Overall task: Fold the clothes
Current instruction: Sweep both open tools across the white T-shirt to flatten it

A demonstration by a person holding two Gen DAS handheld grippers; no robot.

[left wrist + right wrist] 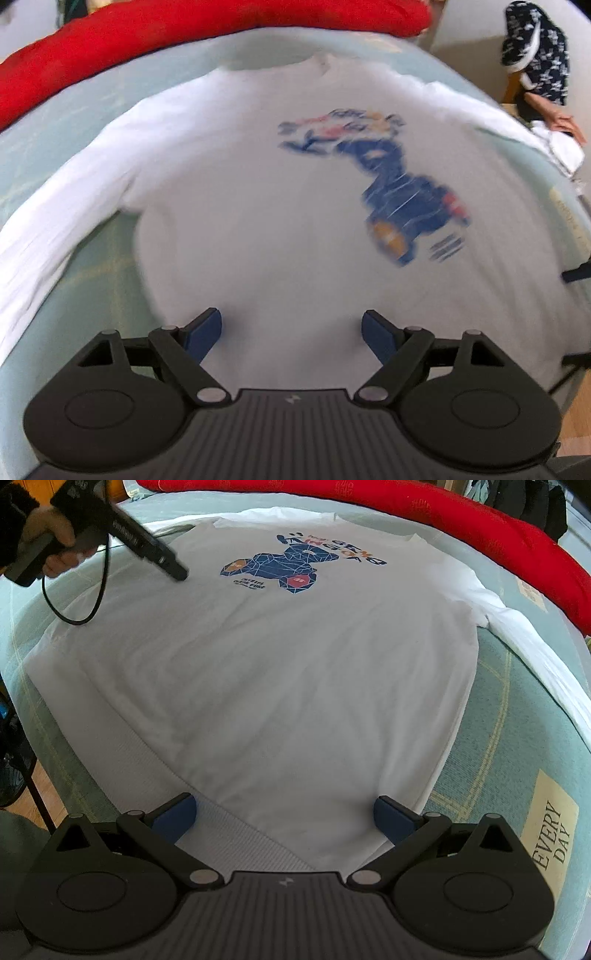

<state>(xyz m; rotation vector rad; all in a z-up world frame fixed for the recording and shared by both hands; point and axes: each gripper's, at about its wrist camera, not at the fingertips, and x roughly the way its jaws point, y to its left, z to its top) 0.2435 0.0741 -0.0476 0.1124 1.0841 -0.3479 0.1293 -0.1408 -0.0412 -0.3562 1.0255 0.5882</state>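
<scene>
Blue-padded fingers of the left gripper (291, 334) fill the bottom of its blurred wrist view, jaws wide with nothing between them, hovering over the lower body of a white shirt (258, 206). That shirt lies flat, print up, on a pale green sheet (74, 110). At the left edge one long sleeve (55, 206) runs out over the sheet; a red quilt (184, 33) is bunched along the far side; at the far right a person in a dark patterned top (535, 48) sits with a hand on some white cloth.

From the right wrist view, the right gripper (286, 818) also stands wide and empty. Its left finger hangs over the ribbed hem (155, 753), its right finger over the shirt's near corner, close to the side edge. At upper left a hand (51, 546) holds the other gripper's handle, which points down at the shirt's far part beside the blue print (280, 572), a black cable looping below it. Right of the shirt, the other sleeve (535, 657) trails along the sheet, and a printed patch (550, 830) reads "EVERY DAY".
</scene>
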